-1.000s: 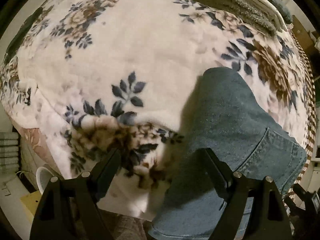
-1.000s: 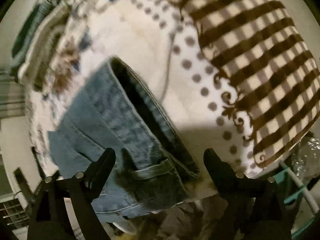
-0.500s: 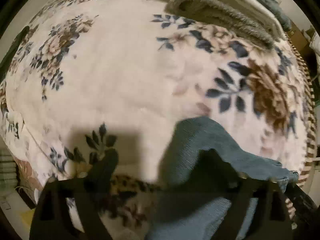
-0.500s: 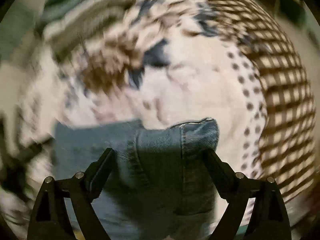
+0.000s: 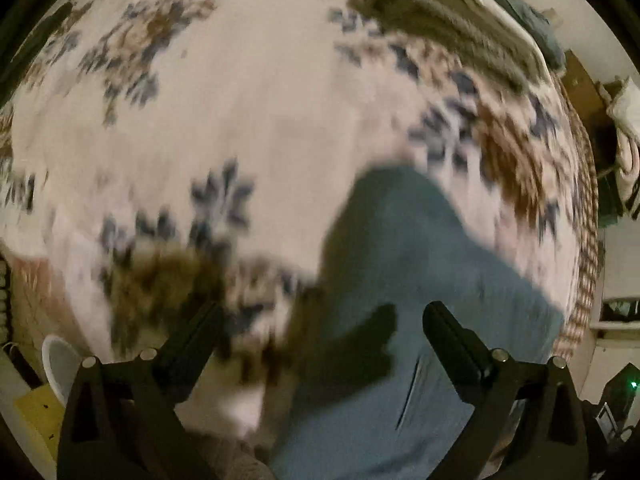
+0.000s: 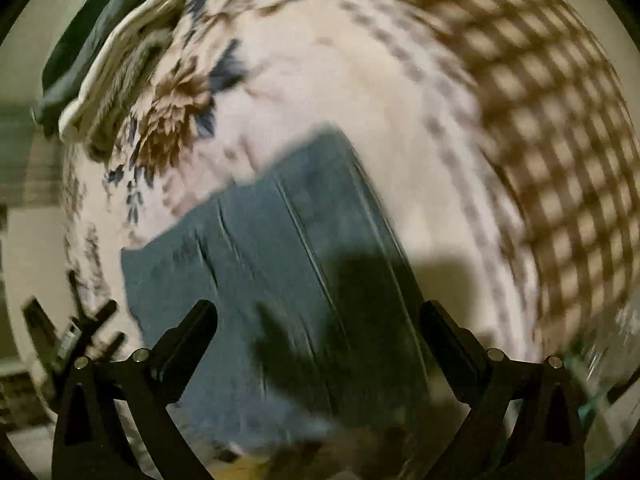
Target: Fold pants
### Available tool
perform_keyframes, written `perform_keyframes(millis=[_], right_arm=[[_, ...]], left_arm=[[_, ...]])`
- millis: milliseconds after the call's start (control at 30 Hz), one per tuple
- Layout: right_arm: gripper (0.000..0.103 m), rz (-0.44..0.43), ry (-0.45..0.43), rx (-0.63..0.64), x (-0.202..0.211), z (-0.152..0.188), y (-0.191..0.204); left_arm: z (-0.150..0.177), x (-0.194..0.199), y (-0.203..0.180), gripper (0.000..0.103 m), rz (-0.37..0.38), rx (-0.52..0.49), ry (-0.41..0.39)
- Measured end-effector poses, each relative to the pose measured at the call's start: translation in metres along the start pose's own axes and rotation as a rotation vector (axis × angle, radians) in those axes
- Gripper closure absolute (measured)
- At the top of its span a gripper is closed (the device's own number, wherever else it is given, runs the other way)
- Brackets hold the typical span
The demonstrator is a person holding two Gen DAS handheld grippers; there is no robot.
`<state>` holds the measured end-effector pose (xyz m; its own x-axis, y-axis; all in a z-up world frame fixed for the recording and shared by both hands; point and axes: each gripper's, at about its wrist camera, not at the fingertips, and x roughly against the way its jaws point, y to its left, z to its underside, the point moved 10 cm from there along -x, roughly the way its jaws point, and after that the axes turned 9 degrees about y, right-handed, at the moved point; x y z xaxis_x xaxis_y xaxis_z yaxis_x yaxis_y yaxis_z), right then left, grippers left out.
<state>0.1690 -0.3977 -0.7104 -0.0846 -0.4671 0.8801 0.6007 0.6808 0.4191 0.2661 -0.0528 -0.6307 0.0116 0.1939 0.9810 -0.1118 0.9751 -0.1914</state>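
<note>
The left gripper is spread wide with nothing between its fingers, above the flowered blanket; the blue pants lie folded on it, toward the right. The right gripper, also spread and empty, hangs over the pants

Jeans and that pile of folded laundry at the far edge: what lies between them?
Only flowered blanket between jeans and laundry pile, in both wrist views.

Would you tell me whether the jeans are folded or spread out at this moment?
Folded, apparently: the jeans lie as a compact block on the floral blanket; blur hides the layers.
</note>
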Motion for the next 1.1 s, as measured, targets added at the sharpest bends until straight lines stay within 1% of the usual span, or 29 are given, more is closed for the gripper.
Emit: perform_keyframes(millis=[67,100,133,167,267,333,433,467,500,533,600,667,700,767,800,900,933,967,1033,1100], right_arm=[[0.001,-0.007,0.053,-0.031,-0.011,0.032,-0.012],[0.001,-0.036,0.092,-0.04,-0.019,0.048,-0.015],[0.001,-0.084,0.129,-0.047,-0.034,0.061,-0.015],[0.001,-0.109,0.15,-0.054,-0.046,0.069,-0.016],[0.002,-0.171,0.162,-0.052,-0.079,0.071,-0.014],[0.002,-0.287,0.144,-0.07,-0.09,0.062,-0.006],[0.002,-0.322,0.099,-0.06,-0.094,0.051,0.006],[0.003,-0.319,0.081,-0.055,-0.092,0.05,0.008],[0.009,-0.325,0.059,-0.05,-0.089,0.049,0.011],[0.011,-0.318,0.025,-0.042,-0.082,0.05,0.012],[0.019,-0.322,-0.013,-0.011,-0.066,0.055,0.014],[0.02,-0.311,-0.037,0.047,-0.054,0.059,0.021],[0.02,-0.302,-0.035,0.068,-0.049,0.058,0.019],[0.02,-0.253,-0.027,0.121,-0.055,0.056,0.018],[0.02,-0.25,-0.015,0.126,-0.059,0.054,0.016],[0.02,-0.251,0.043,0.094,-0.081,0.044,0.008],[0.02,-0.255,0.039,0.085,-0.086,0.041,0.008],[0.02,-0.257,0.036,0.079,-0.088,0.039,0.01],[0.026,-0.248,0.021,0.079,-0.086,0.039,0.01],[0.044,-0.207,0.002,0.088,-0.083,0.041,0.007]], left_arm=[[0.027,-0.012,0.005,0.001,-0.026,-0.018,0.036],[0.039,-0.023,0.007,0.001,-0.033,-0.024,0.071],[0.049,-0.033,0.005,0.001,-0.041,-0.024,0.1],[0.054,-0.04,0.008,0.001,-0.036,-0.023,0.113],[0.058,-0.05,0.008,0.0,-0.012,-0.024,0.12],[0.052,-0.052,0.004,0.0,-0.023,-0.055,0.113],[0.034,-0.059,-0.013,0.0,-0.024,-0.076,0.116],[0.031,-0.06,-0.014,0.0,-0.025,-0.081,0.116],[0.027,-0.059,-0.02,0.0,-0.026,-0.087,0.115],[0.021,-0.06,-0.023,0.0,-0.027,-0.094,0.113],[0.014,-0.061,-0.029,0.0,-0.029,-0.102,0.112],[0.007,-0.063,-0.033,0.0,-0.038,-0.108,0.113],[0.006,-0.066,-0.037,0.0,-0.035,-0.108,0.114],[0.0,-0.072,-0.046,0.0,-0.028,-0.102,0.116],[0.001,-0.073,-0.045,0.0,-0.026,-0.102,0.117],[0.004,-0.074,-0.045,0.0,-0.039,-0.114,0.112],[0.002,-0.075,-0.046,0.0,-0.041,-0.115,0.111],[0.014,-0.069,-0.042,0.0,-0.039,-0.114,0.111],[0.018,-0.069,-0.04,0.0,-0.024,-0.107,0.114],[0.019,-0.075,-0.035,0.0,0.002,-0.085,0.124]])
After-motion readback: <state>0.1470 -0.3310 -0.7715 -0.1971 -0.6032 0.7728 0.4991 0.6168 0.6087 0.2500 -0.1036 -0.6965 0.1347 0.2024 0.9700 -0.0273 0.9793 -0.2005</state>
